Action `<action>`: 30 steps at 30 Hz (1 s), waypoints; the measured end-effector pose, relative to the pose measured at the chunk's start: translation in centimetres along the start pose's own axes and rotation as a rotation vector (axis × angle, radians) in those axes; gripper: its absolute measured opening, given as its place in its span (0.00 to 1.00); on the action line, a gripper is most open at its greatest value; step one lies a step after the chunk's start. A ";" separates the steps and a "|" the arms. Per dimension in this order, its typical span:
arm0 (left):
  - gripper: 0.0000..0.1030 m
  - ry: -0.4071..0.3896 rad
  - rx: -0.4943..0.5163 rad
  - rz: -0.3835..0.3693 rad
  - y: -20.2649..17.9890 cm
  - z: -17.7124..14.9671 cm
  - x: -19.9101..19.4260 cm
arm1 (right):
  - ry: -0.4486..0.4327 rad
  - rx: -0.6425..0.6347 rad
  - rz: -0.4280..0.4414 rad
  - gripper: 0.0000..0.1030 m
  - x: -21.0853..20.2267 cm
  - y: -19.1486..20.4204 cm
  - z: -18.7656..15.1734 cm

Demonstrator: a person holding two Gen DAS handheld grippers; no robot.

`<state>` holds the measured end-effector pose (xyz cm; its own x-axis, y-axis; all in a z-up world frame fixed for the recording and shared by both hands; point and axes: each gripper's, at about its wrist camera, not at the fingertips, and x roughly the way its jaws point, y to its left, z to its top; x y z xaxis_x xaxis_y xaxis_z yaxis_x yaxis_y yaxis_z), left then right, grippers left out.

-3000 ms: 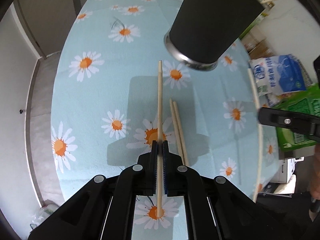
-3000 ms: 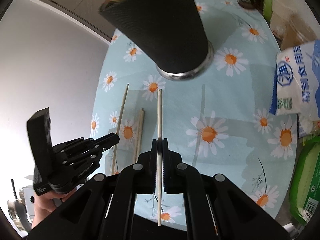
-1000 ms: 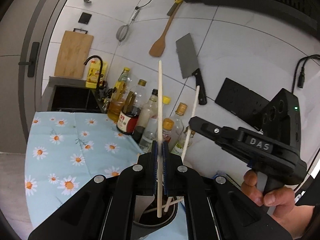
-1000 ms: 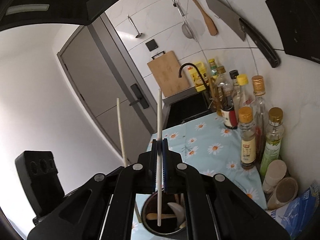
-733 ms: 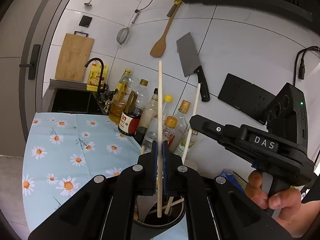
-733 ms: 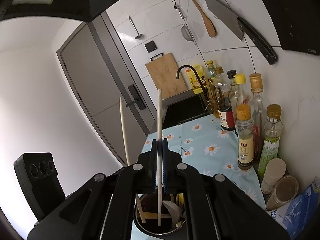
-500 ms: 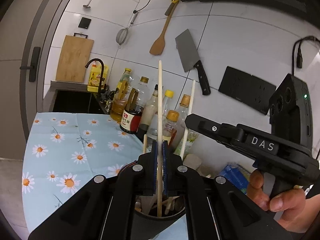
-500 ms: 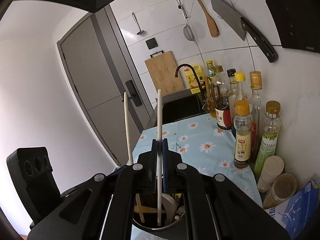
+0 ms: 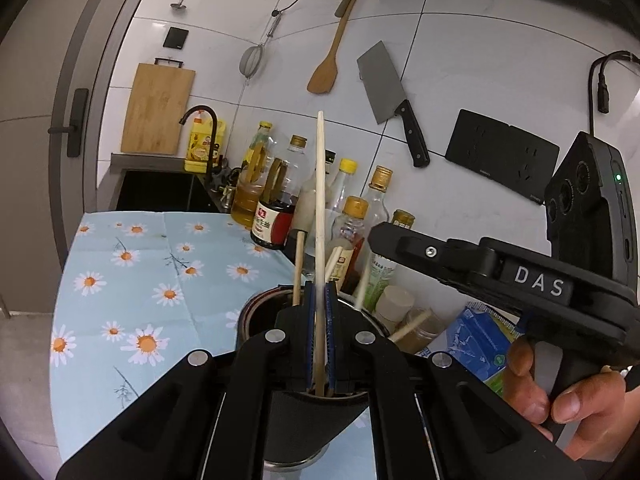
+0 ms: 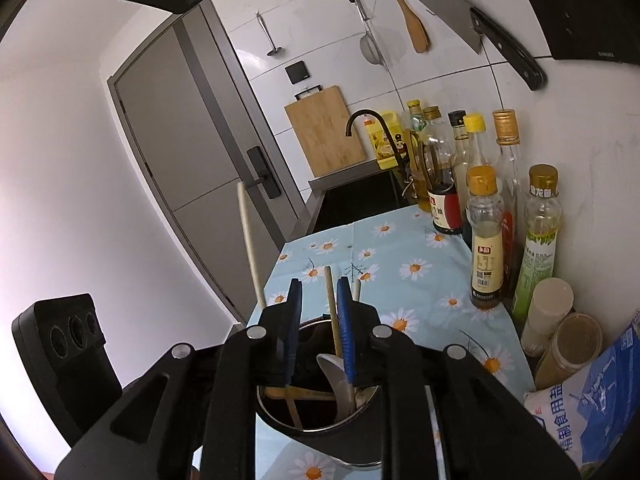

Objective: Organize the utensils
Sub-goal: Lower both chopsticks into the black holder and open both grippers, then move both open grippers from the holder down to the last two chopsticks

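A black utensil holder (image 9: 256,316) with a metal rim stands on the daisy tablecloth, right under both grippers. My left gripper (image 9: 319,320) is shut on a pale chopstick (image 9: 320,200), held upright with its lower end inside the holder. My right gripper (image 10: 319,320) hangs over the same holder (image 10: 320,432) and its jaws are opening. A wooden chopstick (image 10: 331,304) stands loose between the blue pads, leaning near the right one, its foot in the holder. Inside lie a white spoon (image 10: 336,376) and wooden utensils.
Oil and sauce bottles (image 10: 486,236) line the tiled wall on the right. Jars and a blue-and-white bag (image 10: 592,404) sit by the holder. A hand (image 9: 560,400) grips the right gripper's handle. Cleaver and spatula hang on the wall. Sink (image 9: 160,192) behind the table (image 9: 120,280).
Both grippers sank toward the holder with their chopsticks upright. The right jaws have parted and its chopstick has slid down into the holder. The left stays clamped.
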<state>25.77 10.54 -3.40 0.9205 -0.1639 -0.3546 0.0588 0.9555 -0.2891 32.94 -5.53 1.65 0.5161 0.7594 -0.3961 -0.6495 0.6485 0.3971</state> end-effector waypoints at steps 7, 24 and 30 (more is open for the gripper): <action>0.04 -0.006 -0.010 0.012 0.0 0.3 -1.0 | -0.012 0.024 0.001 0.21 -1.4 0.1 0.1; 0.13 -0.005 0.003 0.067 -1.4 1.5 -6.1 | -0.006 -0.036 0.042 0.27 -5.4 3.4 0.2; 0.19 0.034 -0.003 0.090 -1.2 1.0 -8.2 | 0.040 -0.022 0.051 0.31 -6.5 4.1 -0.7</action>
<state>18.51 11.03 0.70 0.9084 -0.0860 -0.4092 -0.0244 0.9661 -0.2570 26.51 -7.85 5.24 0.4596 0.7886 -0.4085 -0.6866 0.6072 0.3998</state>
